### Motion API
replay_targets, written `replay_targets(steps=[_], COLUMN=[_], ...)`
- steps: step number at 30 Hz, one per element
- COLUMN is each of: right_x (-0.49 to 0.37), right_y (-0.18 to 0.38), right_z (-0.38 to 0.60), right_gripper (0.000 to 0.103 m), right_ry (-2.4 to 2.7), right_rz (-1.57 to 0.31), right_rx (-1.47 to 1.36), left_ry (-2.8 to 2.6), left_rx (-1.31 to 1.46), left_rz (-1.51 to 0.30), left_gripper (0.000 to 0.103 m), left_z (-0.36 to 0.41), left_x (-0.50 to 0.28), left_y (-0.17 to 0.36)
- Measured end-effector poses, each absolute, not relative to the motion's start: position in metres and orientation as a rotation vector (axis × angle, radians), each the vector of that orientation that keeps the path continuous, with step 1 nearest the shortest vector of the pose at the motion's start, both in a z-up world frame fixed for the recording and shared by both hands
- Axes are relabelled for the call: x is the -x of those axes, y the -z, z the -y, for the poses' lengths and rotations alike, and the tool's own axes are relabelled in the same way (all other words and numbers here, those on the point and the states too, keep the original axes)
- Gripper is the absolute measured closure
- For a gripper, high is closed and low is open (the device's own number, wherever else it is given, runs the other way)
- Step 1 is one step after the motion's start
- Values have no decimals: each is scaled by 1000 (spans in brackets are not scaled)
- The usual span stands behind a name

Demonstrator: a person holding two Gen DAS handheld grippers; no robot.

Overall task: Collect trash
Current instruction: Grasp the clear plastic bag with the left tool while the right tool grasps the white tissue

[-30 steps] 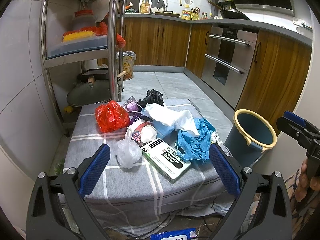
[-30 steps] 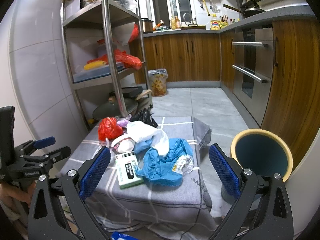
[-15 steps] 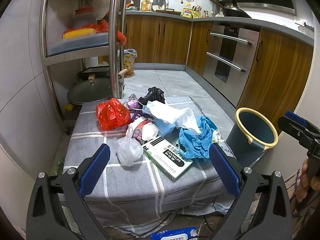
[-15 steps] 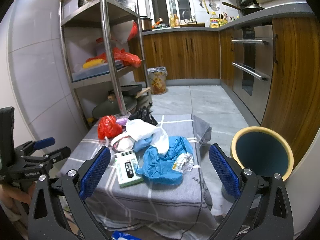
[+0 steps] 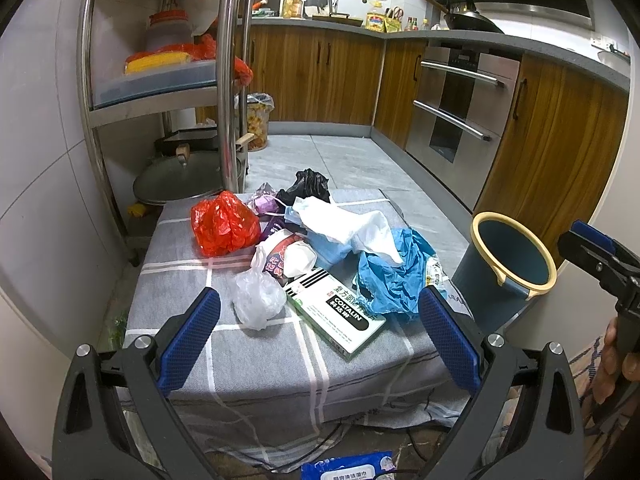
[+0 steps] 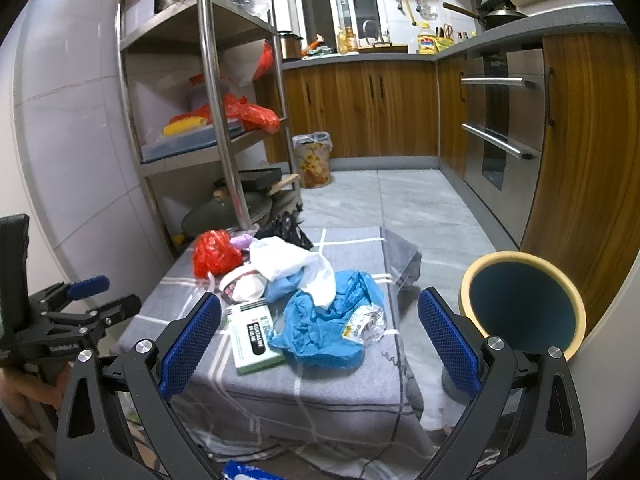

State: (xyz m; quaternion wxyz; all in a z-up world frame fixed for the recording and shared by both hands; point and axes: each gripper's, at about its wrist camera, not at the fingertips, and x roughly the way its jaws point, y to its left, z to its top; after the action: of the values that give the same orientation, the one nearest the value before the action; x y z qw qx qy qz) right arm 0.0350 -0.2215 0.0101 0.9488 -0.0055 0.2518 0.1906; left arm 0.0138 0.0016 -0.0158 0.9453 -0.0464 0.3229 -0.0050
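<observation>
Spreading across the middle of both frames, a heap of trash lies on a low worktop (image 5: 256,364) draped in grey checked cloth: a red bag (image 5: 224,224), a clear bag (image 5: 256,300), a green-and-white box (image 5: 340,316), a crumpled blue bag (image 5: 392,280) and white tissue (image 5: 348,224). The left gripper (image 5: 319,334) and the right gripper (image 6: 319,334) hang at the lower frame edges, jaws wide apart, holding nothing. A blue bin (image 5: 512,264) with a yellow rim stands on the floor at centre right, just beside the worktop.
</observation>
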Motion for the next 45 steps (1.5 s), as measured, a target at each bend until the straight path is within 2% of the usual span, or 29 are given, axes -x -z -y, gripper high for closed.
replay_targets(steps=[3,12,18,23,30,36,40,44,45], right_x=[-39,-50,-63,-94,-144,-184,-199,-204,-204], right_y=[9,15,23,39,63,95,114,127,131], right_z=[218,217,207,199,184,189,194,196,196], right_gripper=[5,5,5,5,5,5,5,6,7], right_ry=[-380,-379,-399,-435,-414,-381,-360,-369,-369], right_rz=[-529,-633,-712,-831,-939,-1006,-1050,-1084,-1094], right_rx=[12,-18,-27,-55,10,-1,-25,-49,-50], left_ry=[7,2,-7,-34,-70,-35,-8,-2,0], left_rx=[109,140,98,128,134,197,207,203,205], left_rz=[-707,-935,-997,-1066,-1090,-1132,-1148,-1154,-1155], left_gripper=[5,6,7,22,26,38,52,73,74], left_z=[-6,-25,-36,-54,-72,-81,-83,-86,-87], left_x=[-23,-66,-98,-131,-164,-178,-181,-177,-176], left_y=[22,59,76,99,122,140,148,149,148])
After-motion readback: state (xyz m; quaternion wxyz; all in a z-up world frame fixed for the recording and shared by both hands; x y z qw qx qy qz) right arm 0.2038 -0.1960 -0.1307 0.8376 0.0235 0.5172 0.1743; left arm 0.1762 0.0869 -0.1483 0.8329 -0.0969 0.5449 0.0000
